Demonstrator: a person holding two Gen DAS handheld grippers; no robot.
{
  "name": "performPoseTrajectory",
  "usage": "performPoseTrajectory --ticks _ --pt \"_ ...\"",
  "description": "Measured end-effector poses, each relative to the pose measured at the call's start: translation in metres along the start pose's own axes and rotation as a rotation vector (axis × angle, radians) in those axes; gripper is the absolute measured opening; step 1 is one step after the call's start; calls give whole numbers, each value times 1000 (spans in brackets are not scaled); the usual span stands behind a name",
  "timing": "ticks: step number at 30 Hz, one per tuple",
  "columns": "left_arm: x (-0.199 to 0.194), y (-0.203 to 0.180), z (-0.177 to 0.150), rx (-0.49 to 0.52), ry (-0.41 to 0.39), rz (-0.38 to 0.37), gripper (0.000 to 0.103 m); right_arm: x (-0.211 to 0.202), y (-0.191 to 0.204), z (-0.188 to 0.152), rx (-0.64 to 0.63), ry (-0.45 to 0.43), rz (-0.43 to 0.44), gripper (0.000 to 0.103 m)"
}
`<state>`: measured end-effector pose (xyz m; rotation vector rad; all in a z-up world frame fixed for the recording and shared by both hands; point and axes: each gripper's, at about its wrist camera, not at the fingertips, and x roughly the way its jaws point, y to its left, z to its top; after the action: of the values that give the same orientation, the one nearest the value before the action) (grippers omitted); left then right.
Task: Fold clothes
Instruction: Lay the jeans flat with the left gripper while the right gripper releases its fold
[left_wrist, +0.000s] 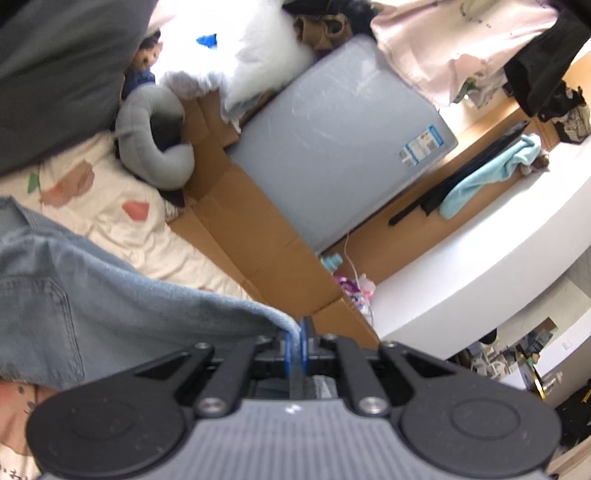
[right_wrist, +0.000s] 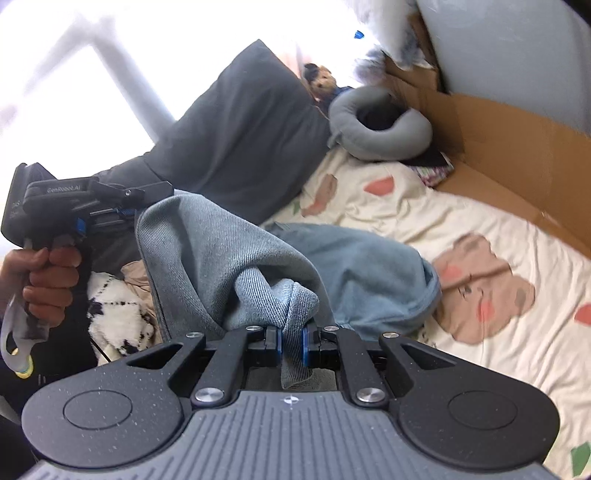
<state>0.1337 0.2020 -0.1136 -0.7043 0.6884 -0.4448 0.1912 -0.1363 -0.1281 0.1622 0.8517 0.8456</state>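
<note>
Closest to the left wrist camera, the left gripper (left_wrist: 295, 341) has its blue pads pressed nearly together on a thin edge of the jeans (left_wrist: 74, 295). From that pinch the denim spreads away to the left, lifted, with a stitched pocket showing, above the bedsheet (left_wrist: 110, 218) printed with pink shapes. Beyond the jeans' upper edge the sheet runs bare up to a grey neck pillow (left_wrist: 147, 140) and a dark pillow (left_wrist: 62, 74). On the right of the jeans a cardboard sheet (left_wrist: 258, 229) lines the bed's side, with a grey panel (left_wrist: 332, 140) behind it.

Closest to the right wrist camera, the right gripper (right_wrist: 291, 341) is closed down on a bunched fold of the jeans (right_wrist: 229, 258), the cloth filling the narrow gap between the pads. The denim rises from there in a hump and stretches left to the left gripper (right_wrist: 125, 214), held by a hand (right_wrist: 44, 280), where it is also caught. More of the jeans trails right onto the bedsheet (right_wrist: 424, 206). Right of the jeans the sheet is open up to the cardboard sheet (right_wrist: 517, 155); behind them stand the dark pillow (right_wrist: 236, 147) and neck pillow (right_wrist: 380, 129).
</note>
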Motion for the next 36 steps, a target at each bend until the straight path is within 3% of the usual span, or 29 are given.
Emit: performPoseTrajectory --ticks 6,13,17,22,29,36 --pt "-29 6 12 5 -82 44 5 10 15 34 -12 -14 30 9" --pt "-36 41 13 -26 -92 145 5 63 11 41 -13 -9 38 9" --pt "-37 66 11 -52 -97 189 5 95 4 34 1 -1 25 15" --pt "-35 96 7 -90 -97 265 5 121 -6 20 -3 12 -44 40" --pt "-38 129 6 -122 -109 359 5 141 -53 -5 87 25 -163 43" --pt "-38 155 1 -142 -103 434 5 138 -100 -40 184 51 -219 43"
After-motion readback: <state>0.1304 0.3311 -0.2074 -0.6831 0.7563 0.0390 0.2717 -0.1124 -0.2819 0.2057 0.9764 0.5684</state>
